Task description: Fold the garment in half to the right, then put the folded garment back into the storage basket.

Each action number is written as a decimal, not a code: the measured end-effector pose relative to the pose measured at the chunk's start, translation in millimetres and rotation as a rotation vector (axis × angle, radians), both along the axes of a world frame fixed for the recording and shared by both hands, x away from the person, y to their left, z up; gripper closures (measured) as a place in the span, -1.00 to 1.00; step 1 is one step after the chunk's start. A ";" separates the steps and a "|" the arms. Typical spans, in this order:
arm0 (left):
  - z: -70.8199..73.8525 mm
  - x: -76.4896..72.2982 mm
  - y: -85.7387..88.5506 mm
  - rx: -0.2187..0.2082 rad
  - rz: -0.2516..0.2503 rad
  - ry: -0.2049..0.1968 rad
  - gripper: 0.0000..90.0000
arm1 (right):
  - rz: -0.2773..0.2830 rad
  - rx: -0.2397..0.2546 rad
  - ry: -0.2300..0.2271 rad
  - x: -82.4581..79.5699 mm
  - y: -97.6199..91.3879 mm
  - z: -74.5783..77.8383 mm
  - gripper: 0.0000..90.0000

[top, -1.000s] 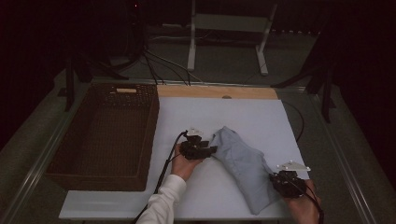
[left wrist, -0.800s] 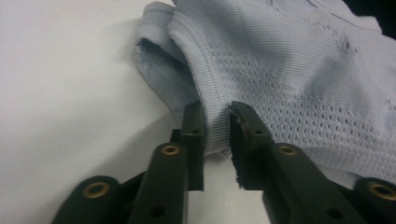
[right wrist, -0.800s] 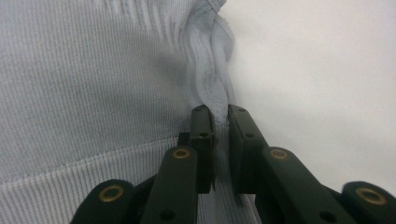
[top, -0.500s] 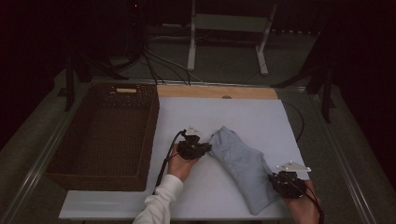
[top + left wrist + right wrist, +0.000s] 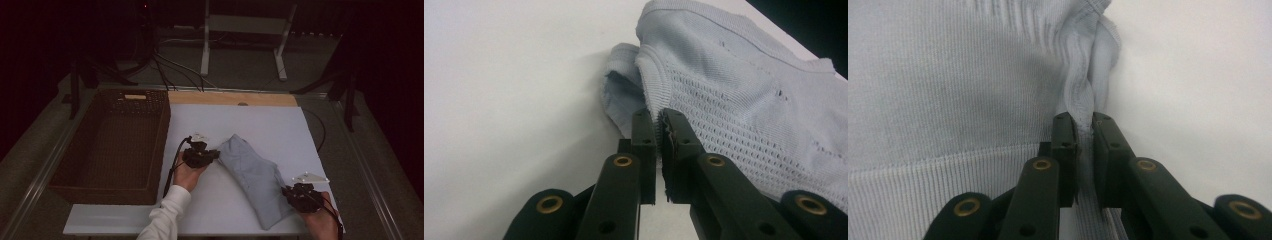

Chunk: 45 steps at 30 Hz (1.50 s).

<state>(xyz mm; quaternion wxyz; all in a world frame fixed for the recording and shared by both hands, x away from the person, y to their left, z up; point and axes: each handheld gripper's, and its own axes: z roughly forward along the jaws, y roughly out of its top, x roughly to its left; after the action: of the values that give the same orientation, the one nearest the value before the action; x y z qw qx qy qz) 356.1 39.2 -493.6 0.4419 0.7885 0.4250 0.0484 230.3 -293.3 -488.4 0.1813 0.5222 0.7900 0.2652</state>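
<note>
A pale blue knit garment, folded into a long bundle, lies on the white desk, slanting from the middle of the desk toward the near right corner. Its far left end sits just right of the desk's centre; its near end reaches almost to the near edge.

The left claw is at the garment's far left end. In the left gripper view the left claw has its jaws nearly together, with a ribbed edge of the garment pinched between the tips; the jaws have just been closing on that edge. The cloth beside the tips shows an open, perforated knit, and a fold of it curls up off the desk to the left of the jaws.

The right claw is at the garment's near right end. In the right gripper view the right claw is closed to a narrow gap on a bunched, stitched hem of the garment, which rises in a ridge from between the tips. A ribbed band runs across the near part of the cloth, and bare white desk lies to the right.

A white sleeve comes in from the near edge behind the left claw. A brown wicker basket stands on the left, touching the desk's left edge, well apart from the garment.
</note>
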 end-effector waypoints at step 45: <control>12.6 -24.1 6.6 -0.099 0.060 0.011 -0.38 | 0.131 0.036 0.002 -0.9 33.3 -1.1 0.81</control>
<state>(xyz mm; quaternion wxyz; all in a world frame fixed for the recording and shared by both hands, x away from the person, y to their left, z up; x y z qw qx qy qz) 332.1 45.7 -481.1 0.4765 0.7529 0.4526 0.0361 229.3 -259.9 -489.5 0.1531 0.4728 0.8178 0.2904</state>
